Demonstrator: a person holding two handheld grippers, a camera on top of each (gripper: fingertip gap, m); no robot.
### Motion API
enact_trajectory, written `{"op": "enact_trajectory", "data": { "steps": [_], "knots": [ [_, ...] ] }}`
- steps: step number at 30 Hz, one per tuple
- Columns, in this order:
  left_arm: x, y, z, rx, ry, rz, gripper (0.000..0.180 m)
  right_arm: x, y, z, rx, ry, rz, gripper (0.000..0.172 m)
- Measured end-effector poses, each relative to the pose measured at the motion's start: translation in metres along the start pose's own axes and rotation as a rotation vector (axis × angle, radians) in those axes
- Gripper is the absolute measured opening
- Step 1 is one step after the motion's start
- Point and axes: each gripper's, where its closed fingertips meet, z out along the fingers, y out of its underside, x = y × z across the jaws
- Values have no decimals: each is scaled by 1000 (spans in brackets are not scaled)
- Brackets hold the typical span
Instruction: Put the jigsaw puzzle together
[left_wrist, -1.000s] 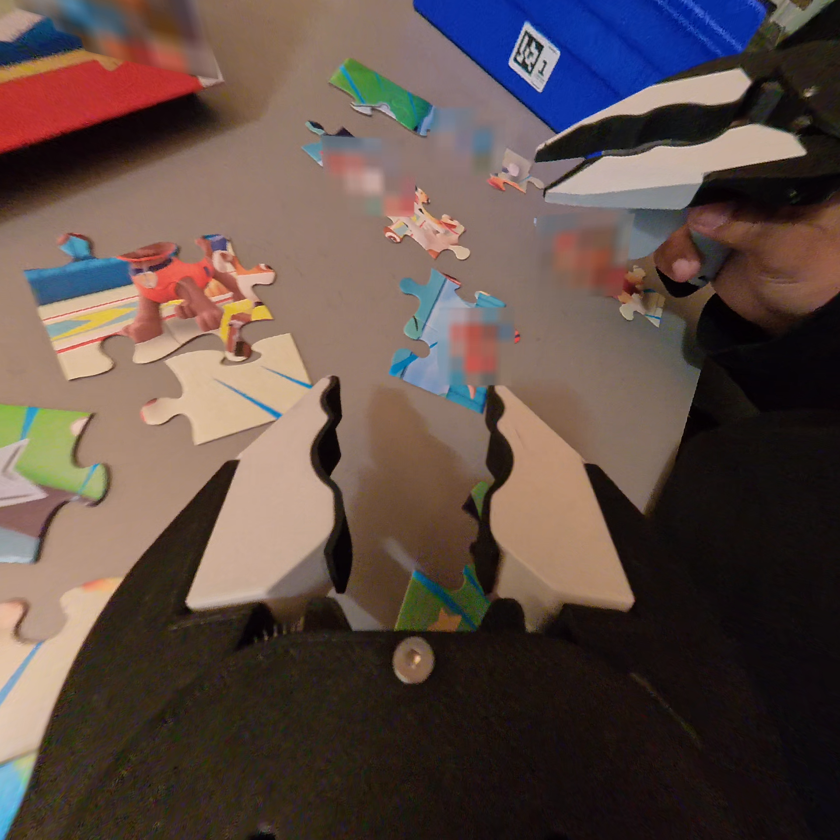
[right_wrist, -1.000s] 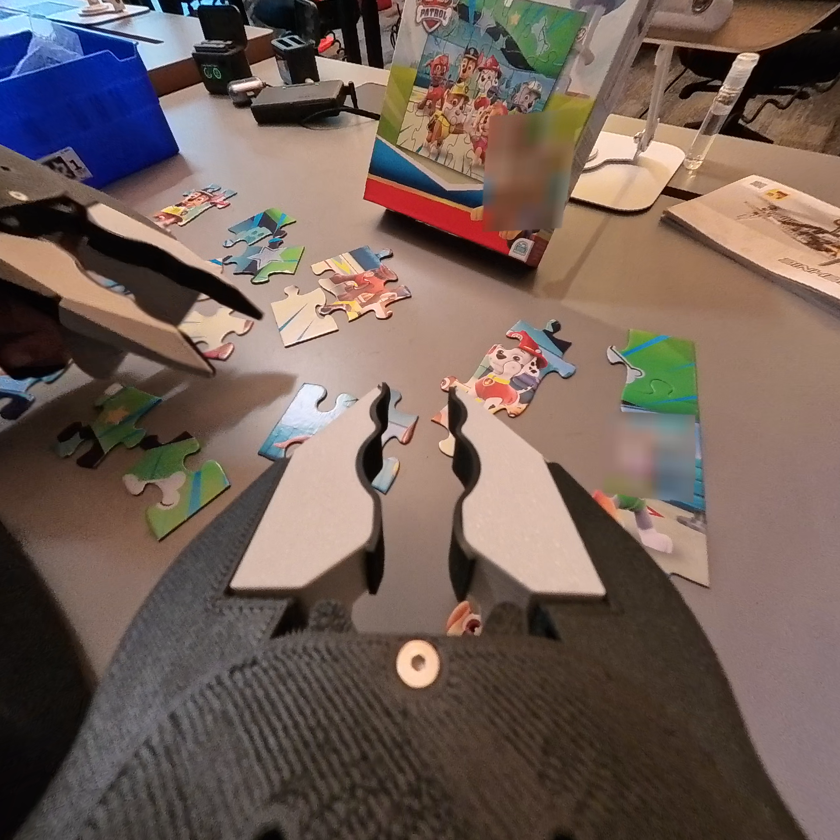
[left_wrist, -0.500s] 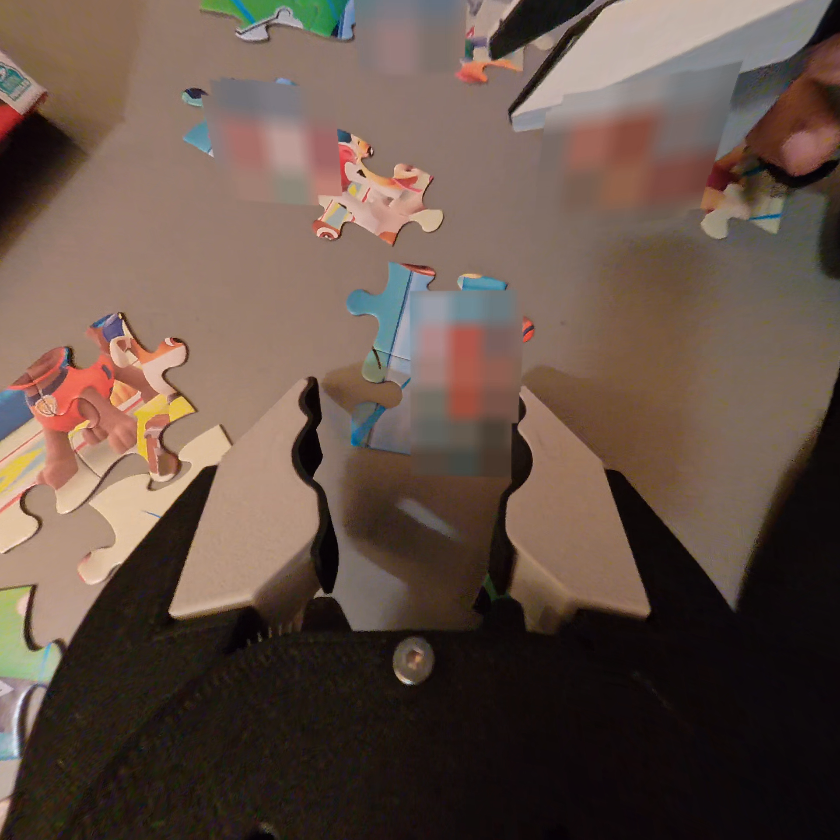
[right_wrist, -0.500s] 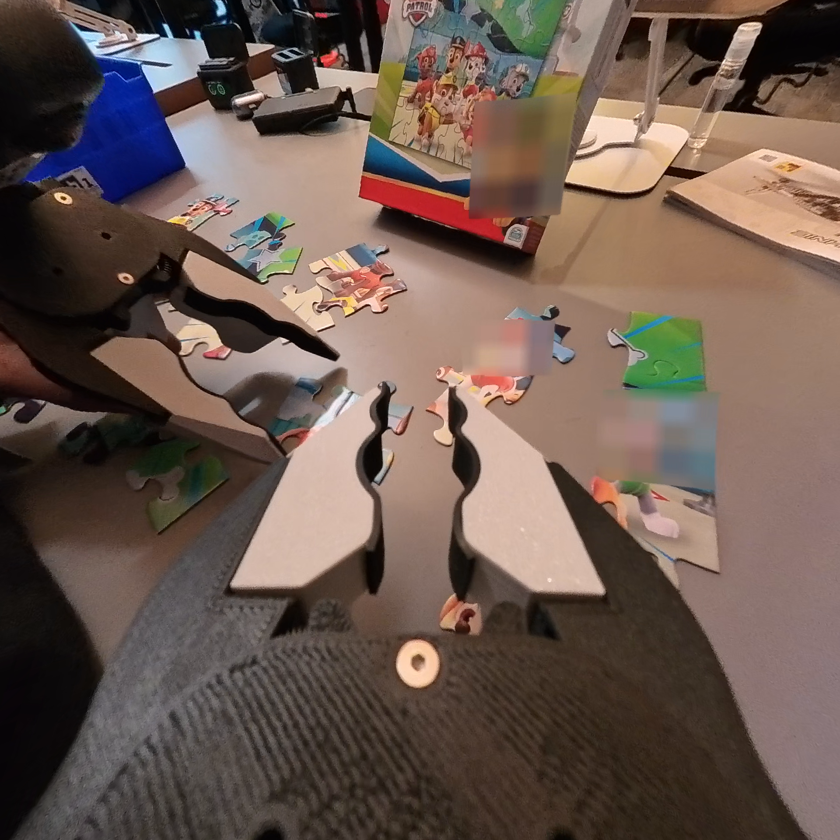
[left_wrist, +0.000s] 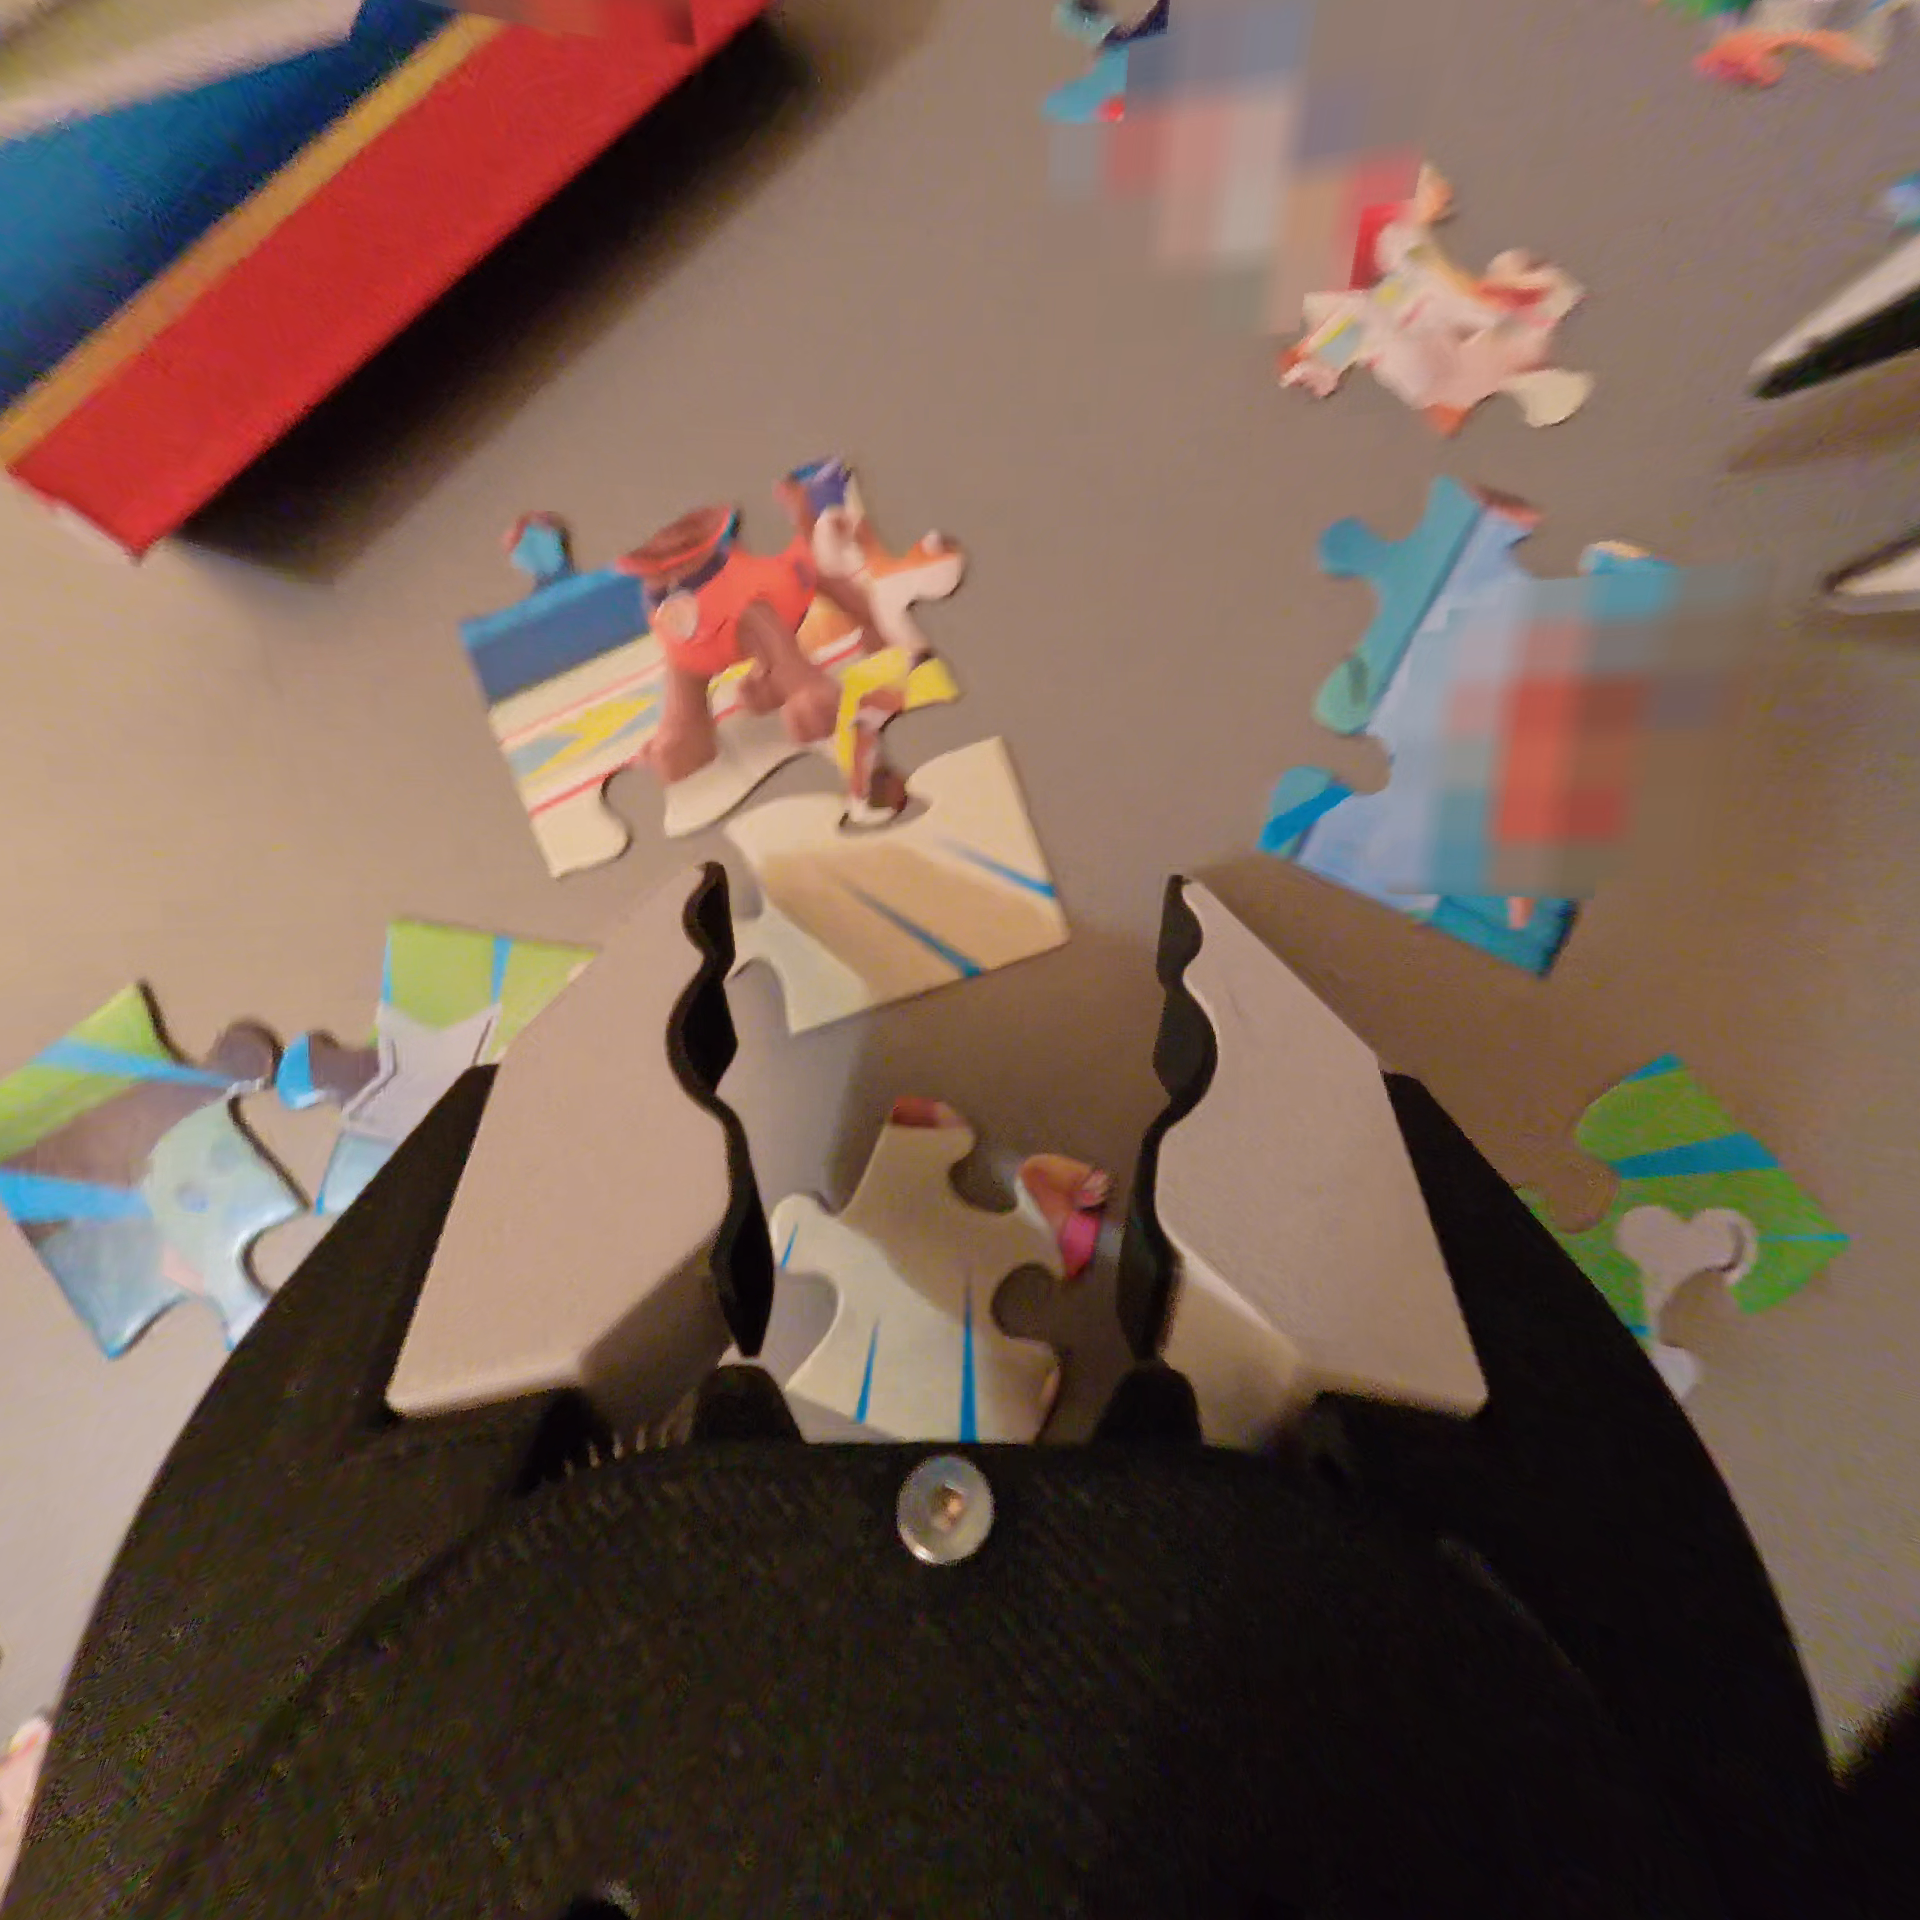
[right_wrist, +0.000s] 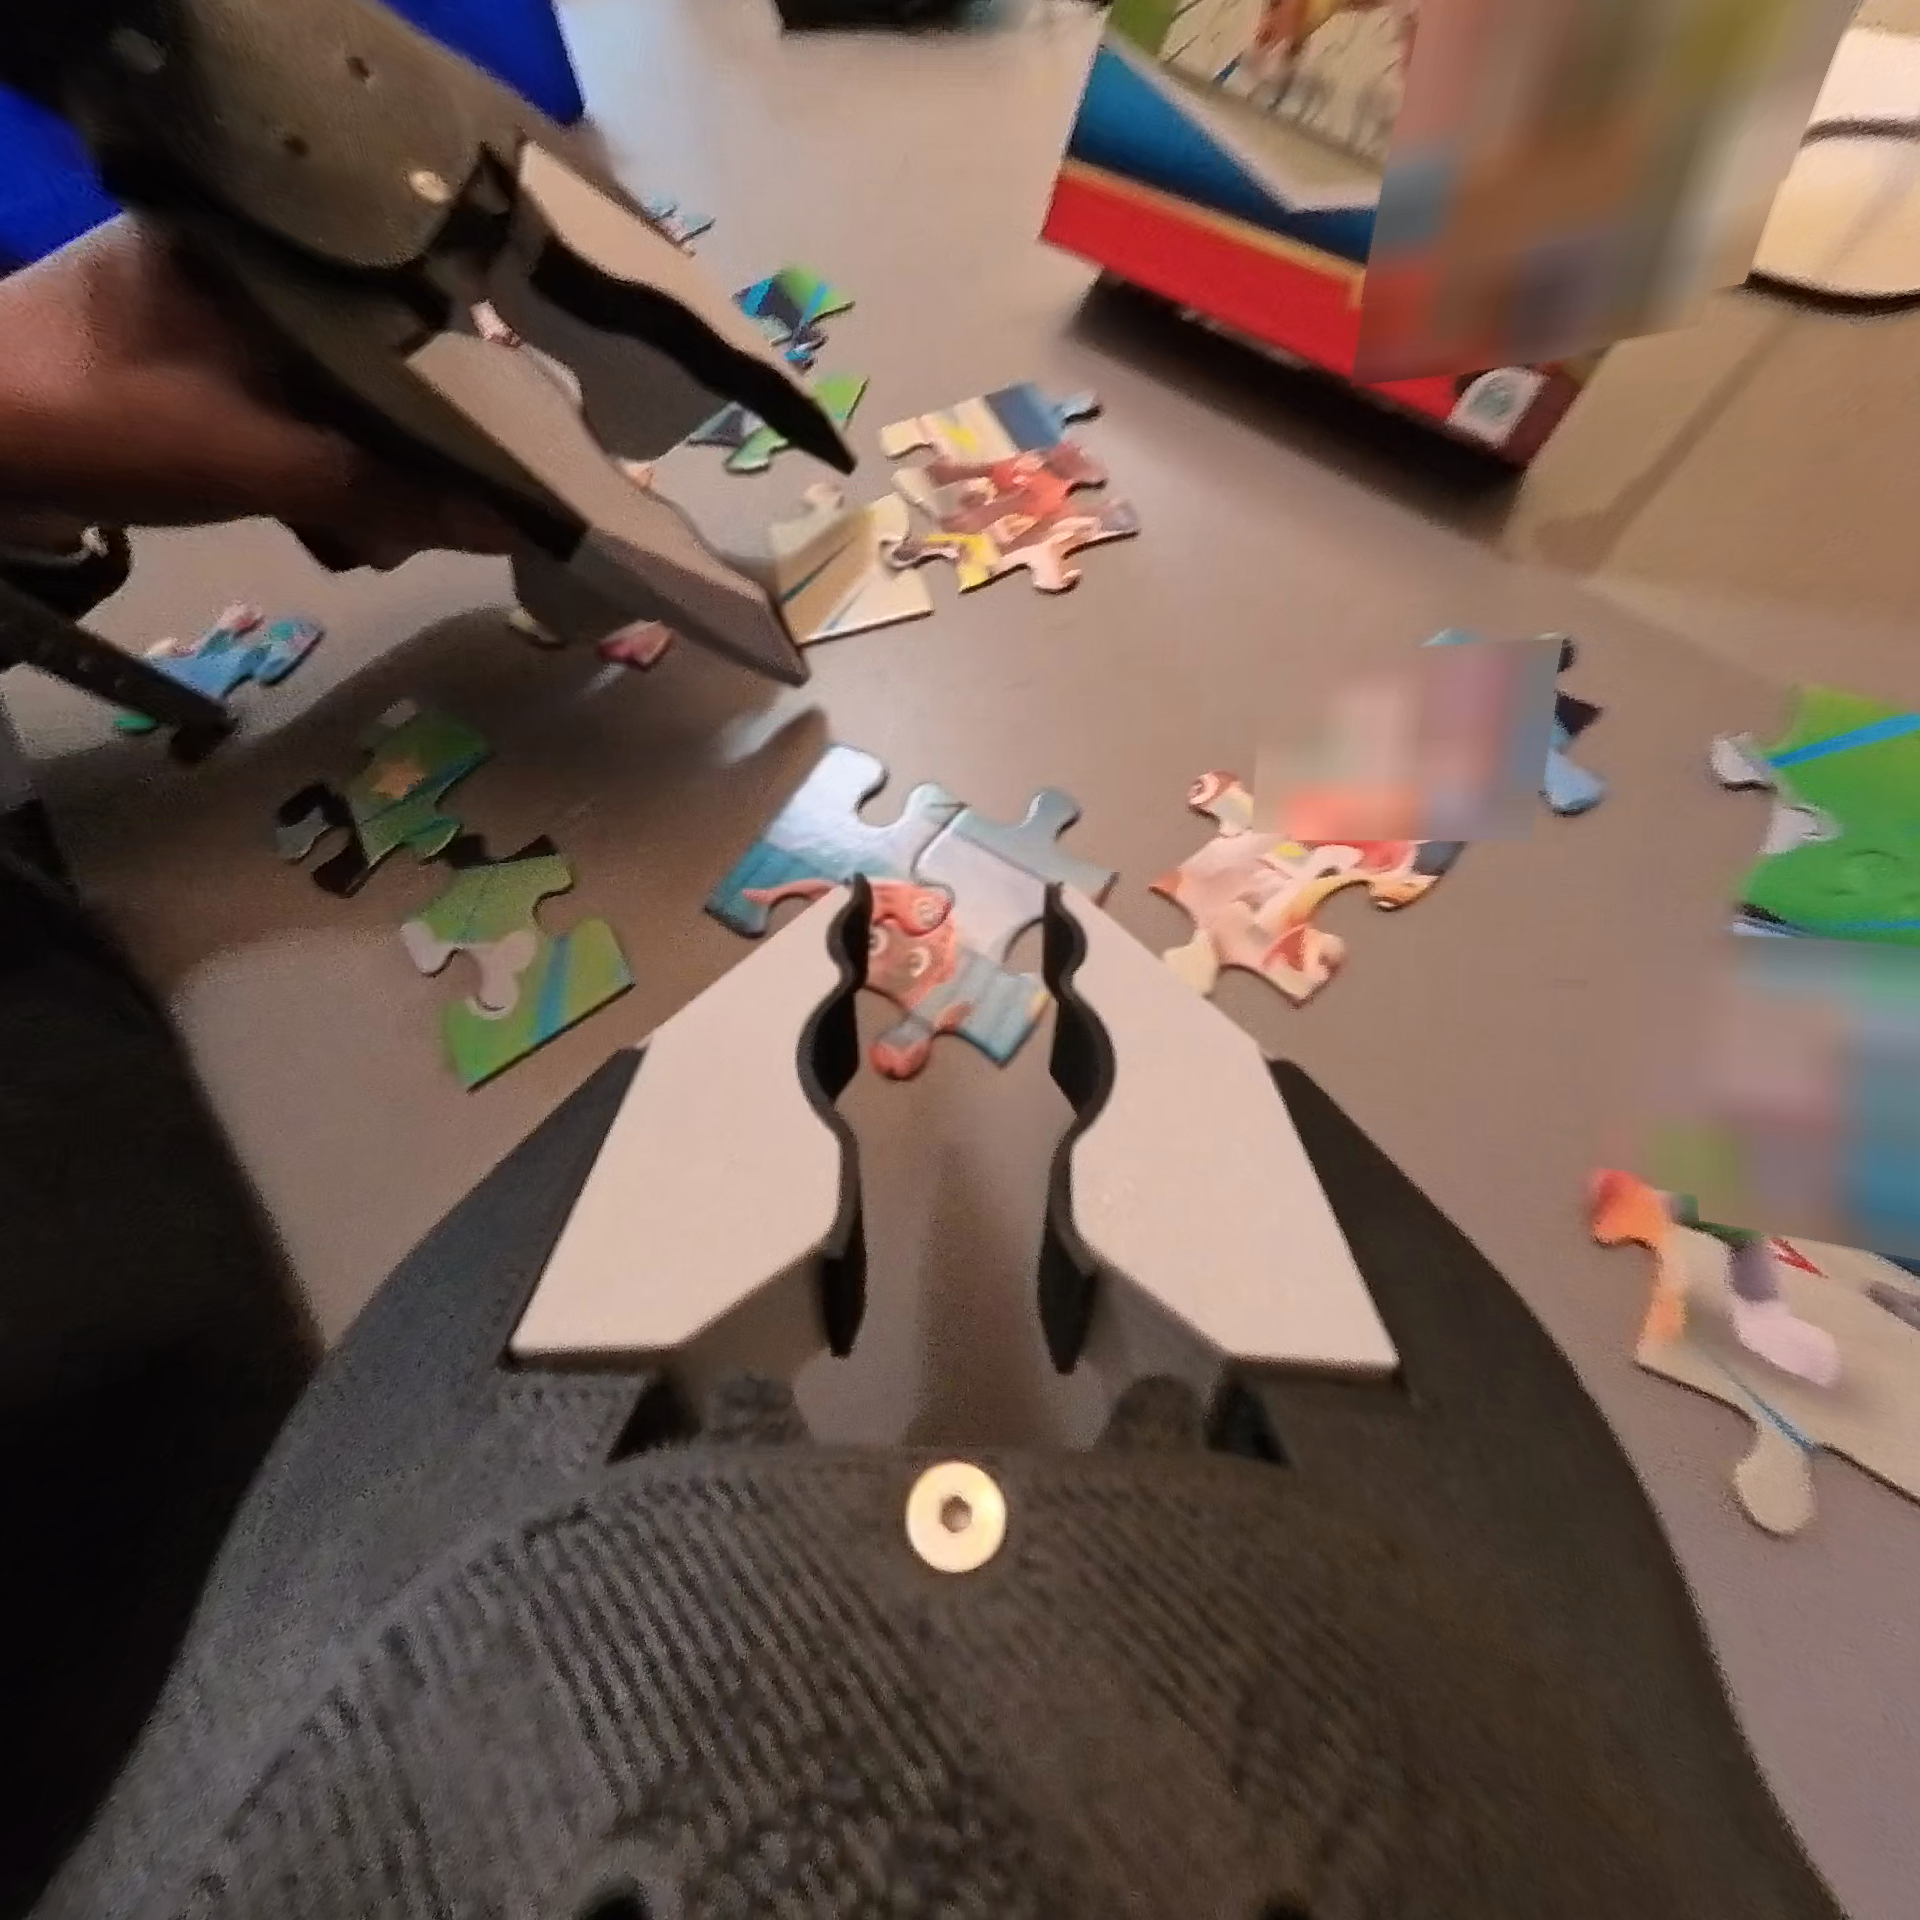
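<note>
You are holding the left gripper (left_wrist: 940, 904) low over the grey table (left_wrist: 1039, 436) with its fingers standing wide apart and nothing pressed between them. A cream piece with blue streaks (left_wrist: 914, 1309) is lying flat under the gap, close to the gripper body, and touching neither pad. Just past the left fingertip (left_wrist: 665, 935), a cream corner piece (left_wrist: 914, 894) is sitting against the piece with the orange dog (left_wrist: 727, 665). My judgement: if you are coming down here, that fingertip is likely to land on the corner piece's edge and push the pair askew, or flip a thin piece up.

You are hovering the right gripper (right_wrist: 956, 914) above a blue piece with a pink figure (right_wrist: 935, 966), fingers partly apart and gripping nothing; whether the tips are touching the card I cannot tell. That piece is locked to a pale blue neighbour (right_wrist: 997, 862), so closing on it is likely to drag both.

Green pieces (right_wrist: 488, 935) are lying to the left of the right gripper, and a white and red piece (right_wrist: 1278, 914) just to its right. Farther off, the left gripper and the hand (right_wrist: 208, 416) holding it are crossing the left of the right wrist view, so the two grippers are working near each other and could knock together. At the far edge the red and blue puzzle box (right_wrist: 1226, 229) is standing upright, well apart from both grippers.
</note>
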Motion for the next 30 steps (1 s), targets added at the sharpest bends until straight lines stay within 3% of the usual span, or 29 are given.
{"op": "enact_trajectory", "data": {
  "steps": [8,13,18,24,30],
  "knots": [
    [23,9,-6,-11,139,-74,79,-8,5,5,-62,-17,4,36],
    [61,9,-18,-48,350,-77,64,-7,1,3,-65,-3,-6,36],
    [22,-12,-14,64,210,-97,64,-9,-2,1,-59,12,-18,36],
    [-19,-25,-1,79,52,-93,71,-10,-2,-4,-60,40,-30,36],
    [-56,-26,22,-45,-59,-69,91,-9,0,-6,-56,50,-25,36]
  ]
}}
